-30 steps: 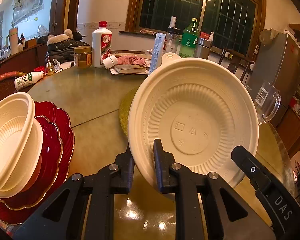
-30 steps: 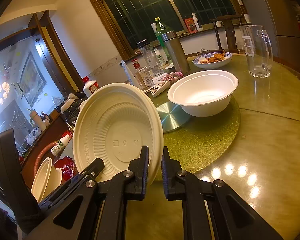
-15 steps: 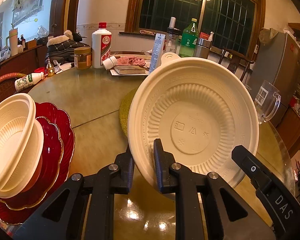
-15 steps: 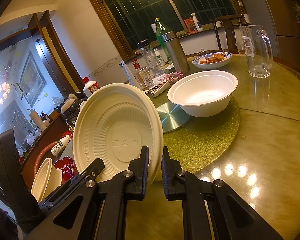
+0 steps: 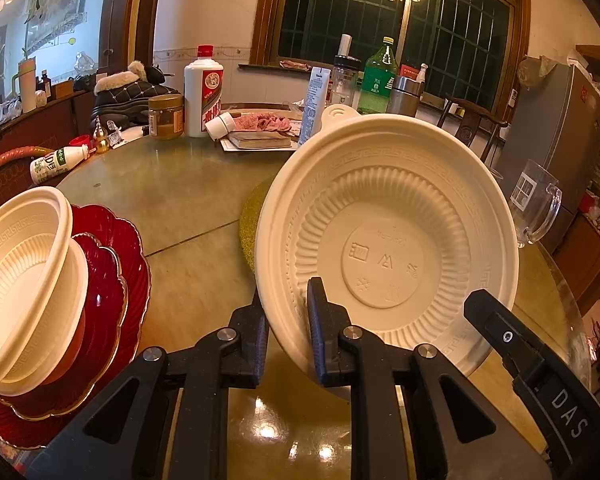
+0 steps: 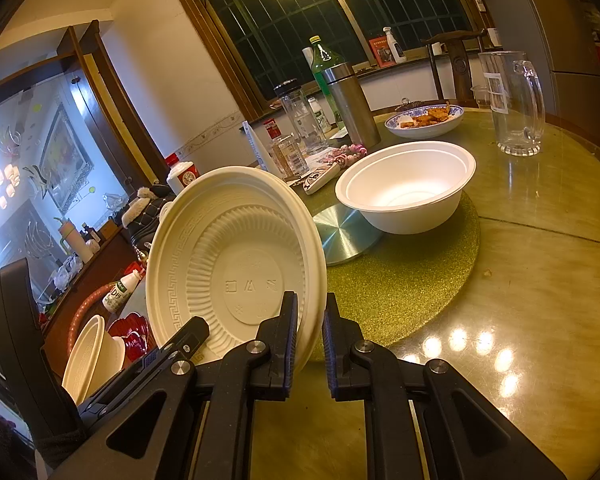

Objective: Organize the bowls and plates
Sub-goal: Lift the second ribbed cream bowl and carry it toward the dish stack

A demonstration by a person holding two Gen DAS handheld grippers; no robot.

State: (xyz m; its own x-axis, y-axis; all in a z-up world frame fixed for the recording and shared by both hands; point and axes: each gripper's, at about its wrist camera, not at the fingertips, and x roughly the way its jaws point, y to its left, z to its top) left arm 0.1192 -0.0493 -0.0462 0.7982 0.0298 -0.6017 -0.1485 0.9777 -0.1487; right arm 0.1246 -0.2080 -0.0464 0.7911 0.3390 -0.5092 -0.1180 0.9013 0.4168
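A cream ribbed plastic bowl (image 5: 384, 256) stands tilted on its edge above the table, its embossed base facing the cameras. My left gripper (image 5: 286, 304) is shut on the bowl's lower left rim. My right gripper (image 6: 308, 312) is shut on the lower right rim of the same bowl (image 6: 236, 264). Each gripper shows in the other's view: the right one (image 5: 500, 328) low at the right, the left one (image 6: 196, 332) low at the left. At the far left, stacked cream bowls (image 5: 20, 280) rest on red scalloped plates (image 5: 112, 264). A white bowl (image 6: 408, 184) sits on the gold turntable mat (image 6: 420, 272).
A glass pitcher (image 6: 516, 104) stands at the table's right edge. A blue-rimmed dish of food (image 6: 424, 120), a steel flask (image 6: 352, 104), bottles and jars crowd the far side. A white liquor bottle (image 5: 203, 92) and a book (image 5: 260, 140) lie beyond.
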